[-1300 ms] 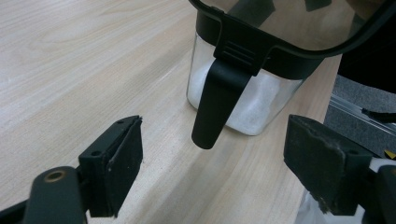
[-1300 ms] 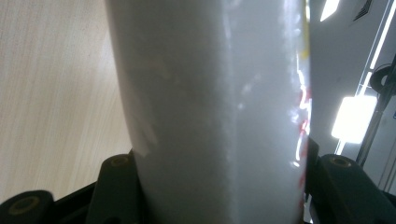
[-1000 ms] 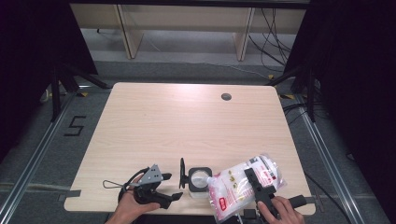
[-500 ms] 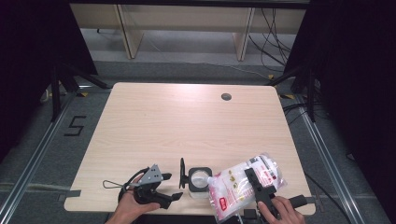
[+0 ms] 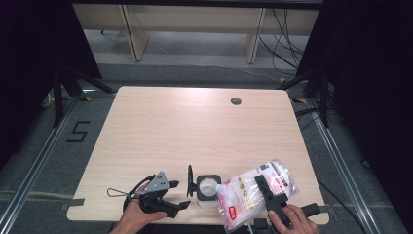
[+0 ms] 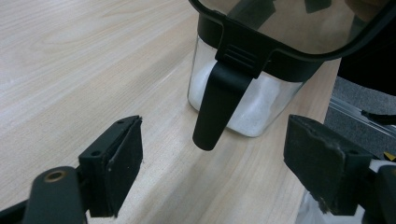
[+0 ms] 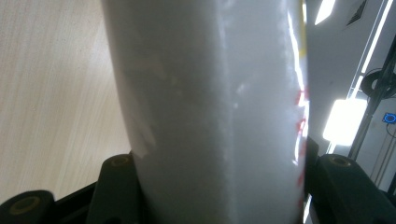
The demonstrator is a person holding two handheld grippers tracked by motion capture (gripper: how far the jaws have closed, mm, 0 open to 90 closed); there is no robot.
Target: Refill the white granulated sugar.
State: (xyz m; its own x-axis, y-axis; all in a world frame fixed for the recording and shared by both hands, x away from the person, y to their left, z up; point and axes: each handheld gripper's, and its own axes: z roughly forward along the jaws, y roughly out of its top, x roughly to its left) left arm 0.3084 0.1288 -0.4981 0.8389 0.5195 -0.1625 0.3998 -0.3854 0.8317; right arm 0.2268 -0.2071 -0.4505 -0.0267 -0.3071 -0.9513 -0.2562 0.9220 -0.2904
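Nothing has moved since the earlier frames: both hands, the pouch and the container keep their places at the near edge of the table (image 5: 195, 126).

Item 1, pouch (image 5: 243, 190): clear plastic refill bag packed with white granules, red and black print on its face, a small spout at its left end. It lies tilted over the front right part of the table, spout end lowered over the container's open mouth. From the right gripper view it reads as a full, rounded white column (image 7: 210, 112) with red lettering along one edge.

Item 2, container (image 5: 208, 187): square clear jar with black rim, part-filled with white granules; its black-framed lid stands hinged up on the left side. The left gripper view shows the latch tab hanging down over the glass wall (image 6: 243, 102).

Item 3, right gripper (image 5: 271, 199): jaws clamped on the pouch, one pad on each flank, the bag bulging between them.

Item 4, left gripper (image 5: 178, 195): held low just left of the container, pads (image 6: 123, 163) spread wide apart with only bare tabletop between them, touching nothing.
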